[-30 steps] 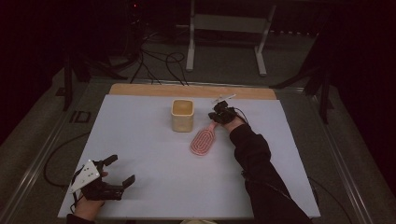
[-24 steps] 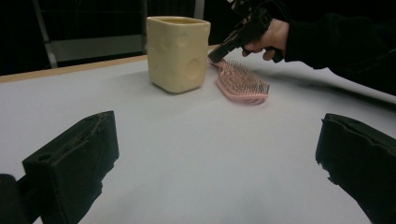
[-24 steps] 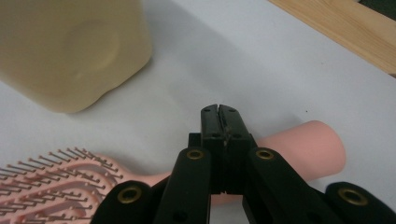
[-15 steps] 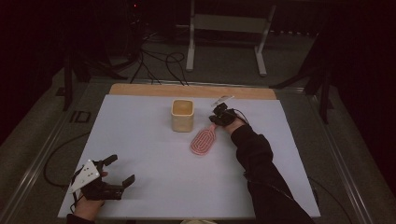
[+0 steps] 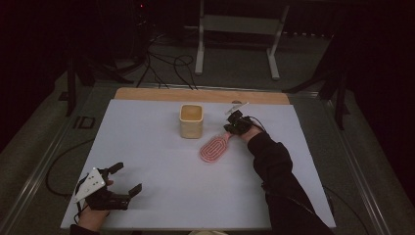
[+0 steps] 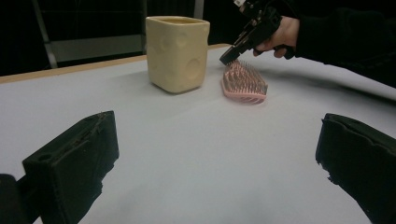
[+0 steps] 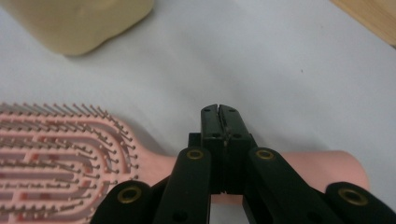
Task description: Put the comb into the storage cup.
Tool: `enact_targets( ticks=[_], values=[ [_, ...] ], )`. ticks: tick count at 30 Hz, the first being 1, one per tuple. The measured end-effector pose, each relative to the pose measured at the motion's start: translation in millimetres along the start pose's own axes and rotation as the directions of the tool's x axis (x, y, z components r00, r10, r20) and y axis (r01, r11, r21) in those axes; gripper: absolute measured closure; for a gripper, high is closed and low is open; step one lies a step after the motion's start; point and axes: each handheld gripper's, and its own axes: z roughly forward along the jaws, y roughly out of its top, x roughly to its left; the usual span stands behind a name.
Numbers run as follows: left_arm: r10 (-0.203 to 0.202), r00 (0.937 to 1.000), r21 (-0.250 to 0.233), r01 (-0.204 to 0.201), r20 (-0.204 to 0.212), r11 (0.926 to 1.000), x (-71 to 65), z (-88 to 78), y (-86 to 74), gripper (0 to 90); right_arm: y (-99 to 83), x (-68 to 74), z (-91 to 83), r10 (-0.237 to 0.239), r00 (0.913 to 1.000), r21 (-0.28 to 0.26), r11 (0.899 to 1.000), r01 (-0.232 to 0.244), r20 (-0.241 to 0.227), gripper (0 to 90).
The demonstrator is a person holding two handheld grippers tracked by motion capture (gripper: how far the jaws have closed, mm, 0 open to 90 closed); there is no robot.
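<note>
A pink hairbrush (image 5: 213, 149) lies bristles up on the white table, its handle pointing toward the back right. My right gripper (image 5: 230, 128) is over that handle. In the right gripper view its jaws (image 7: 218, 110) are pressed together with nothing between them, and the handle (image 7: 327, 169) runs across beneath them. A pale yellow cup (image 5: 191, 120) stands upright just left of the brush (image 6: 243, 84). My left gripper (image 5: 127, 177) rests near the front left corner, far from both, with its jaws wide apart and empty (image 6: 217, 149).
A wooden strip (image 5: 195, 94) runs along the table's far edge. Metal frame legs and cables stand on the dark floor behind it. Bare white surface (image 5: 161, 166) separates the two grippers.
</note>
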Motion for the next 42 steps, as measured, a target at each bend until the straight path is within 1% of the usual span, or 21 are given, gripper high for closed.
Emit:
enact_targets(
  ticks=[4,9,19,25,28,29,32,34,36,40,42],
  values=[
    [0.004,1.0,0.003,-0.004,-0.001,1.0,-0.3,0.3,0.0,0.1,-5.2,-0.6,-4.4,-0.002,0.9999,0.009,1.0,0.002,-0.011,90.0],
    [0.004,1.0,0.001,-0.004,-0.001,1.0,-0.5,0.0,0.2,0.1,-9.1,1.0,-9.3,-0.021,0.9997,0.039,0.999,0.021,-0.013,90.0],
    [0.001,1.0,-0.002,-0.001,-0.001,1.0,-0.3,-0.2,0.4,0.1,-23.8,5.6,-20.0,-0.034,0.9993,0.079,0.996,0.035,-0.017,90.0],
    [0.004,1.0,0.003,-0.004,0.0,1.0,-0.6,0.3,0.4,0.1,-36.6,8.3,-30.7,-0.029,0.9996,0.088,0.996,0.029,-0.004,90.0],
    [0.004,1.0,0.002,-0.004,0.001,1.0,-0.7,0.4,0.6,0.1,-41.3,9.2,-34.2,-0.02,0.9998,0.086,0.996,0.021,-0.007,90.0],
    [0.004,1.0,0.002,-0.004,-0.001,1.0,-0.6,0.5,0.7,0.1,-46.8,8.9,-37.4,-0.016,0.9998,0.083,0.996,0.016,-0.009,90.0],
    [0.005,1.0,0.004,-0.005,-0.002,1.0,-1.0,0.7,0.5,0.1,-53.9,10.0,-41.4,-0.007,0.9999,0.085,0.996,0.009,-0.015,90.0],
    [0.004,1.0,0.002,-0.004,-0.001,1.0,-0.6,0.4,0.7,0.1,-58.6,10.2,-44.5,-0.01,0.9998,0.087,0.996,0.011,-0.019,90.0],
    [0.002,1.0,0.001,-0.002,-0.001,1.0,-0.4,0.6,0.4,0.1,-62.8,11.8,-47.4,0.002,0.9998,0.086,0.996,0.0,-0.018,90.0],
    [0.003,1.0,0.002,-0.003,-0.001,1.0,-0.5,0.5,0.8,0.1,-70.0,15.7,-53.6,-0.004,0.9998,0.083,0.997,0.006,-0.021,90.0],
    [0.002,1.0,0.003,-0.002,-0.002,1.0,-0.8,0.5,0.6,0.1,-73.4,17.7,-56.9,0.005,0.9997,0.081,0.997,-0.003,-0.025,90.0]
  ],
)
